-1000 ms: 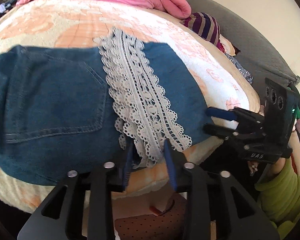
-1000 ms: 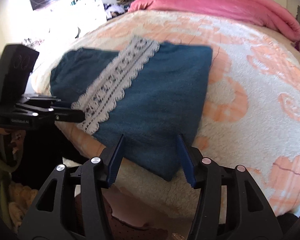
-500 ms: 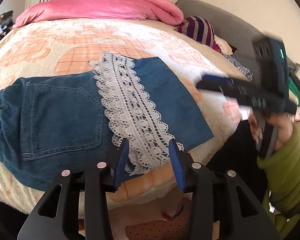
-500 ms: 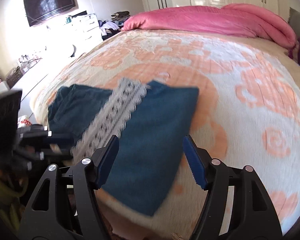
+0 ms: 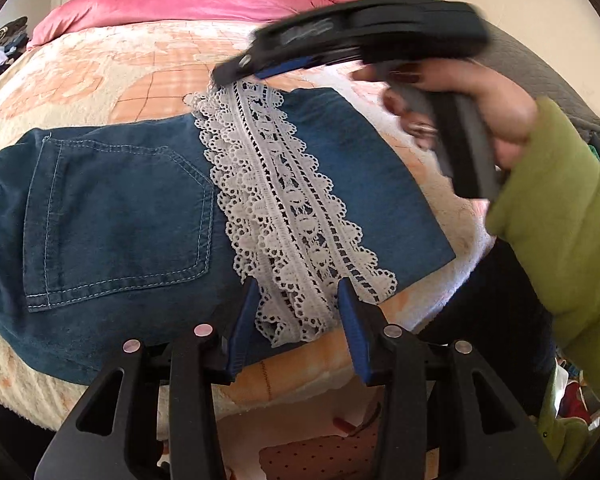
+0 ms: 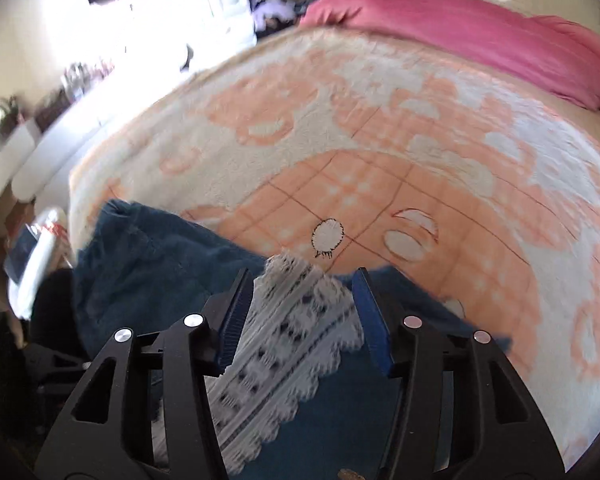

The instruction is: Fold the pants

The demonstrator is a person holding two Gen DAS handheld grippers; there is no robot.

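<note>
Denim pants, folded with a lace strip on top, lie at the bed's near edge. We have swung our right gripper to the lace's twelve o'clock end, jaws just narrowing yet part open, pads clear of cloth. Our left gripper straddles the six o'clock end, part open, gripping nothing. We seem poised for another fold.

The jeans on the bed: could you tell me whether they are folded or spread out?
Folded. The jeans lie as a compact block: a lace-trimmed leg end is doubled over beside the back pocket.

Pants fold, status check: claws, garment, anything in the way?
Left claw open, straddling lace strip's near end. Right claw open, jaws just closing, over lace's far end. Pants folded, flat on the blanket. Nothing in the way.
</note>
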